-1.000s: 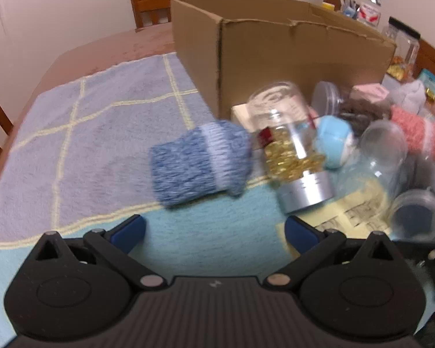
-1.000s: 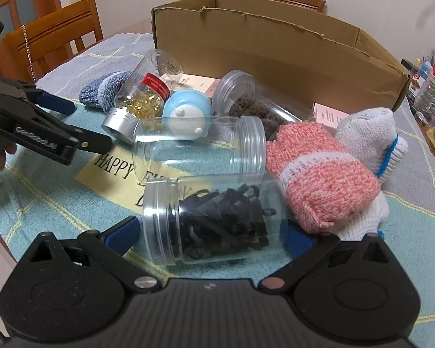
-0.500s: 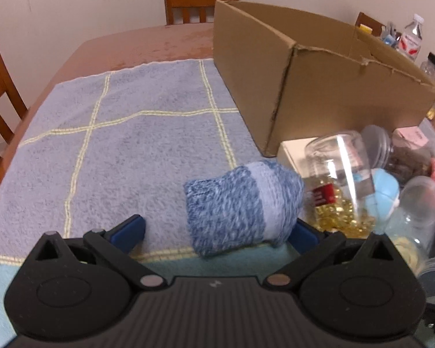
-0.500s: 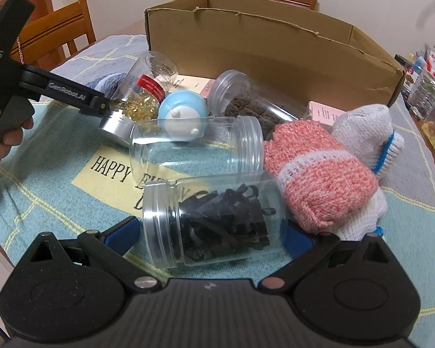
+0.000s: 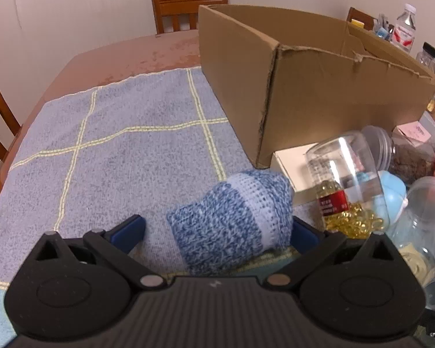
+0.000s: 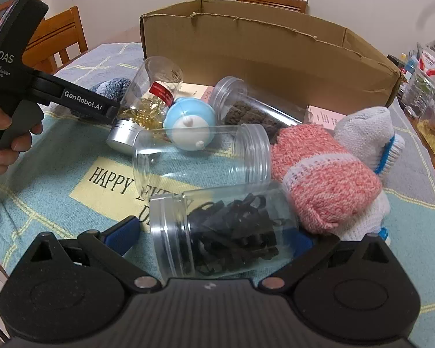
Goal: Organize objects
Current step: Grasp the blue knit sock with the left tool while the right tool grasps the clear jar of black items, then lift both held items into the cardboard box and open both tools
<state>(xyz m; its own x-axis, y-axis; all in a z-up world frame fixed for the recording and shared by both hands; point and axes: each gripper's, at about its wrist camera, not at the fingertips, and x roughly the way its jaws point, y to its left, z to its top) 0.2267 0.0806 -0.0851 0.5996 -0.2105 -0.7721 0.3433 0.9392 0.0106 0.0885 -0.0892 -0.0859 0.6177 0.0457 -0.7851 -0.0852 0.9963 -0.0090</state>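
A rolled blue knit sock lies on the towel between the fingers of my left gripper, which is open, and it rests against the right finger. In the right wrist view a clear jar of black clips lies on its side between the fingers of my open right gripper. Behind both stands the open cardboard box. A hand holds the left gripper, whose tips are at the blue sock.
Around the clip jar lie an empty clear jar, a pale blue round toy, a jar of yellow capsules, a jar of brown bits, and pink and white sock rolls. Bottles crowd the right edge.
My left gripper has swung left and moved forward, so the blue sock now lies between its fingers. The right gripper has barely moved around the clip jar.
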